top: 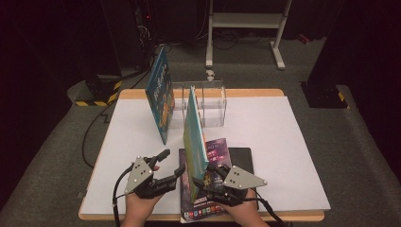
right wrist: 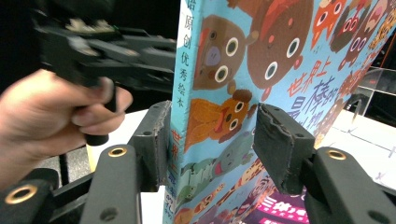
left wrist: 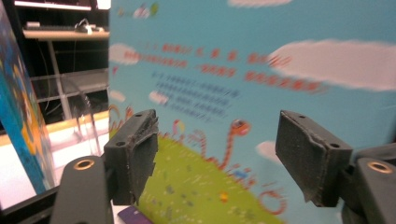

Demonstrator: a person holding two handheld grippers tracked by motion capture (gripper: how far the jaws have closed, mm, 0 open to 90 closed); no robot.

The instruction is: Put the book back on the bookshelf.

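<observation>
Right gripper [top: 201, 182]: gripping the teal book [top: 194, 137] at its near lower spine corner — jaws closing on both faces in the right gripper view, one pad [right wrist: 154, 140] on the spine edge side, the other on the front cover.
Left gripper [top: 174, 165]: jaws standing apart with nothing between them, just left of the teal book; in the left gripper view the back cover sits beyond the open pads [left wrist: 135, 149], untouched.
Teal book: standing upright on edge at the near middle of the table [top: 283, 142], over a purple book [top: 215, 156] lying flat on a black mat [top: 243, 156].
Step in hand: judged to be carrying the upright book toward the rack [top: 205, 101], the right gripper bearing it alone.
Next move: calling for a lift clear of the purple book, keeping the cover vertical, then lining it up with a free slot.
Blue book [top: 160, 92]: leaning at the rack's left end, farther back.
Rack: clear, divided, standing at the far middle of the table.
Writing: Chinese characters running down the spine [right wrist: 180, 140] — "原创优秀绘本" reading near the top; large red characters on the front cover; back-cover text too blurred to read.
</observation>
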